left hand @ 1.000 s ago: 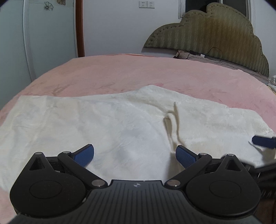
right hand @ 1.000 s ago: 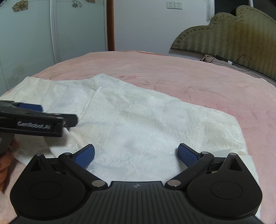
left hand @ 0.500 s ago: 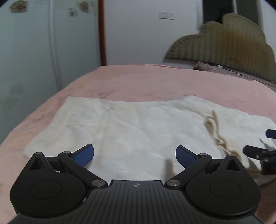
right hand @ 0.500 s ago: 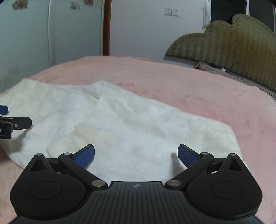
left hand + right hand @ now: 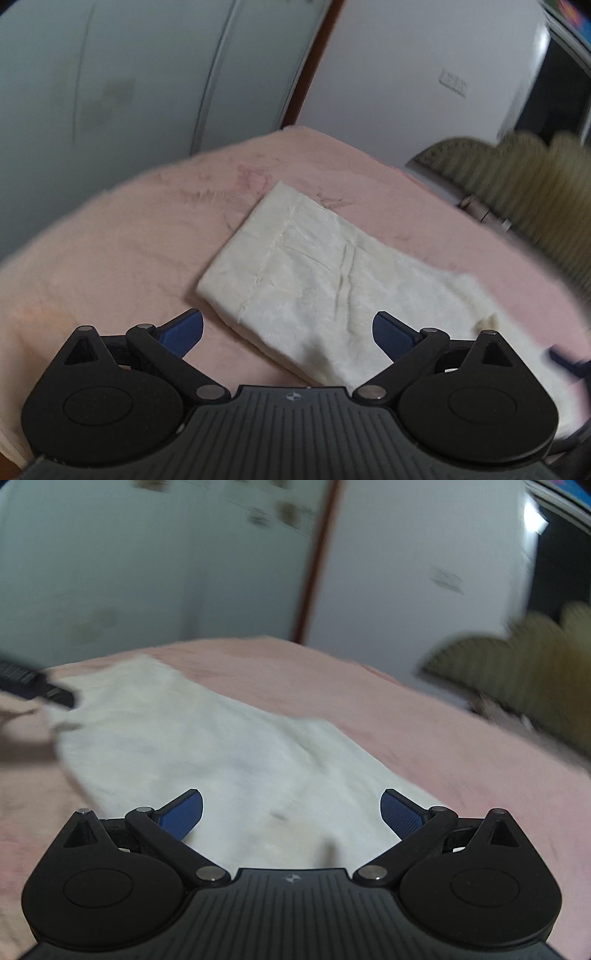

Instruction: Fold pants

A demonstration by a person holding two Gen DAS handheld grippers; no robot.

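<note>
The cream-white pants (image 5: 317,288) lie flat on the pink bedspread (image 5: 110,258), the leg hem end toward the far left. My left gripper (image 5: 288,334) is open and empty, hovering above the near edge of the leg end. In the right wrist view the pants (image 5: 229,753) stretch from the near centre to the far left. My right gripper (image 5: 291,812) is open and empty above the cloth. The left gripper's tip (image 5: 37,686) shows blurred at the far left of that view.
A green padded headboard (image 5: 517,173) stands at the back right. A pale wardrobe (image 5: 129,81) and a white wall (image 5: 406,92) rise behind the bed. Pink bedspread surrounds the pants on all sides.
Both grippers have swung left and tilted, with motion blur. The left view now centres on the leg hem end instead of the waist and drawstring. Both grippers stay open.
</note>
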